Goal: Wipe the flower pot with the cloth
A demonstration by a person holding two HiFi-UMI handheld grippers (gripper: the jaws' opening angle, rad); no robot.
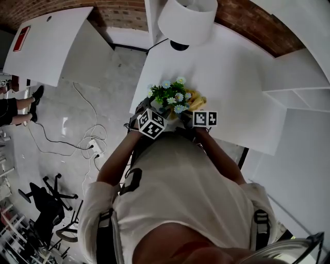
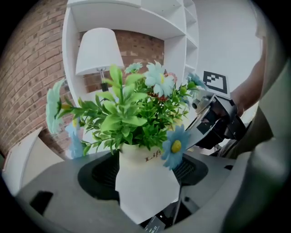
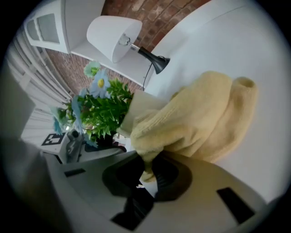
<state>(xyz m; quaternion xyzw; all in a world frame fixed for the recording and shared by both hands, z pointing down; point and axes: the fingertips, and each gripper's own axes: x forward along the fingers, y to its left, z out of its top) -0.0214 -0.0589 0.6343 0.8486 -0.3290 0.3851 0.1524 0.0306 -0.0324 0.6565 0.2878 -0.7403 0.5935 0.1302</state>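
between left fingers (image 2: 97,174), flower pot (image 2: 146,184); between right fingers (image 3: 175,176), cloth (image 3: 196,122)

A white lamp (image 1: 186,20) and white table (image 1: 232,67) stand before a brick wall (image 1: 124,13).

White T-shirt (image 1: 191,191), dark straps (image 1: 132,181), grey marker-cubed left gripper (image 2: 148,175), matching right gripper (image 3: 145,168)

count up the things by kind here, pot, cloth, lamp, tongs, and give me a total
flower pot: 1
cloth: 1, yellow
lamp: 1, white shade
tongs: 2, the left tongs shut on the flower pot, the right tongs shut on the cloth
total: 5
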